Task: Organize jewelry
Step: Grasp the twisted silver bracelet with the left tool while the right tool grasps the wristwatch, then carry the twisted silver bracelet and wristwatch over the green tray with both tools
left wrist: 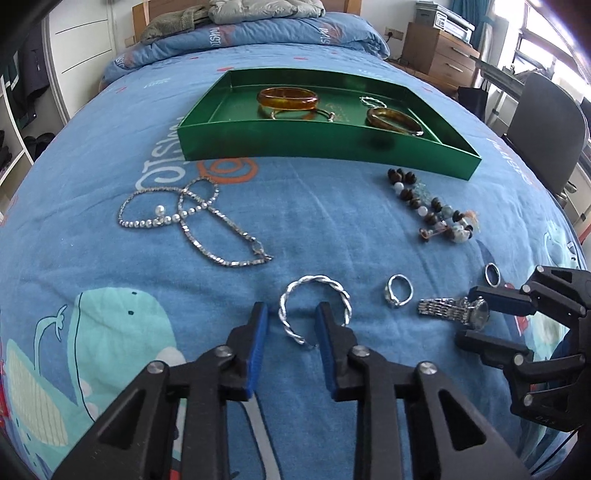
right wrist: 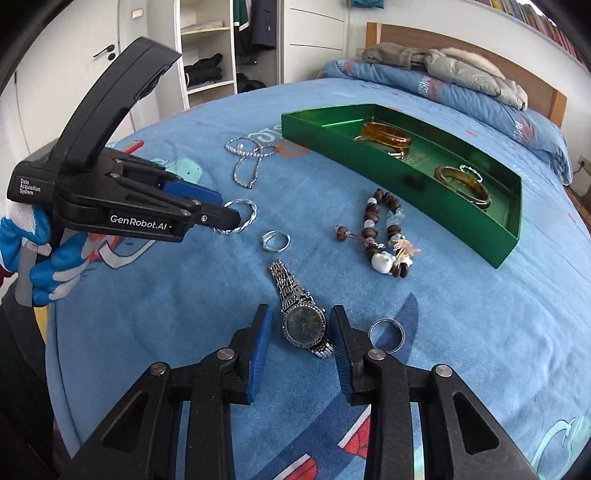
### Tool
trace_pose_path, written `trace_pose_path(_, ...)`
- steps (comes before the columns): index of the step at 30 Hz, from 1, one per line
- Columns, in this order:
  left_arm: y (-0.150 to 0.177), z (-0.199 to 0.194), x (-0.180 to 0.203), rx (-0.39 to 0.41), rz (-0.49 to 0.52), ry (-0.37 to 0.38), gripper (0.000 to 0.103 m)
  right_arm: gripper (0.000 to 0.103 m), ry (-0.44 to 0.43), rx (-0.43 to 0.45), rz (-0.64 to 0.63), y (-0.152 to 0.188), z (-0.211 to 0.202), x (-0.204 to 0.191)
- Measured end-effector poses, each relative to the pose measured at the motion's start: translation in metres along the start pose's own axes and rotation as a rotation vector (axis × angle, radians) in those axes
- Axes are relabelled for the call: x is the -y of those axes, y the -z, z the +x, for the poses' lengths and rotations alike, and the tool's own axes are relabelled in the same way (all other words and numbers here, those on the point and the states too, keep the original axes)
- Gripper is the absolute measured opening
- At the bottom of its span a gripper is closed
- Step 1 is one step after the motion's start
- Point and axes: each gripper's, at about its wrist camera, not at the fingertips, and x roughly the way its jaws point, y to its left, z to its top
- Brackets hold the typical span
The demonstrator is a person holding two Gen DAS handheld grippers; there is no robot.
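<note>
A green tray (left wrist: 314, 142) on the blue bedspread holds two amber bangles (left wrist: 287, 99) and small silver pieces. My left gripper (left wrist: 291, 314) is open with its fingers on either side of a twisted silver bracelet (left wrist: 314, 282) lying on the bed. My right gripper (right wrist: 300, 325) is open around the face of a silver watch (right wrist: 304, 325); it also shows in the left wrist view (left wrist: 474, 319). A silver ring (left wrist: 399, 291), a plain band (right wrist: 386, 335), a beaded bracelet (left wrist: 432, 205) and a pearl and chain necklace (left wrist: 192, 218) lie loose.
Folded quilt and grey jackets (left wrist: 258, 11) lie at the head of the bed. A wooden nightstand (left wrist: 439, 51) and a dark chair (left wrist: 546, 129) stand to the right. Wardrobe shelves (right wrist: 210, 51) stand beyond the bed's left side.
</note>
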Motion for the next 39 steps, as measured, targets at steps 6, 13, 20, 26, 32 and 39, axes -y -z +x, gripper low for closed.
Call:
trace_pose_path(6,0.002,-0.007,0.011,0.010,0.021,-0.026,0.005,0.023,0.001,0.008,0.009,0.000,-0.004,-0.006)
trace_pose_path(13,0.006,-0.035,0.012,0.063,0.024,-0.061,0.005,0.023,-0.012,0.043,0.056,0.006,-0.022,-0.018)
trace_pose_path(20,-0.007,-0.068,0.007,0.133,0.013,-0.060,0.005,0.023,0.014,0.098,0.093,0.001,-0.046,-0.020)
trace_pose_path(26,-0.036,-0.080,-0.001,0.187,-0.005,-0.040,0.005,0.023,0.053,0.147,0.104,-0.020,-0.061,-0.008)
trace_pose_path(32,-0.074,-0.076,-0.009,0.229,-0.009,-0.039,0.005,0.023,0.101,0.210,0.125,-0.051,-0.069,0.021)
trace_pose_path(39,-0.119,-0.046,-0.017,0.231,-0.021,-0.040,0.005,0.023,0.148,0.259,0.198,-0.088,-0.057,0.073)
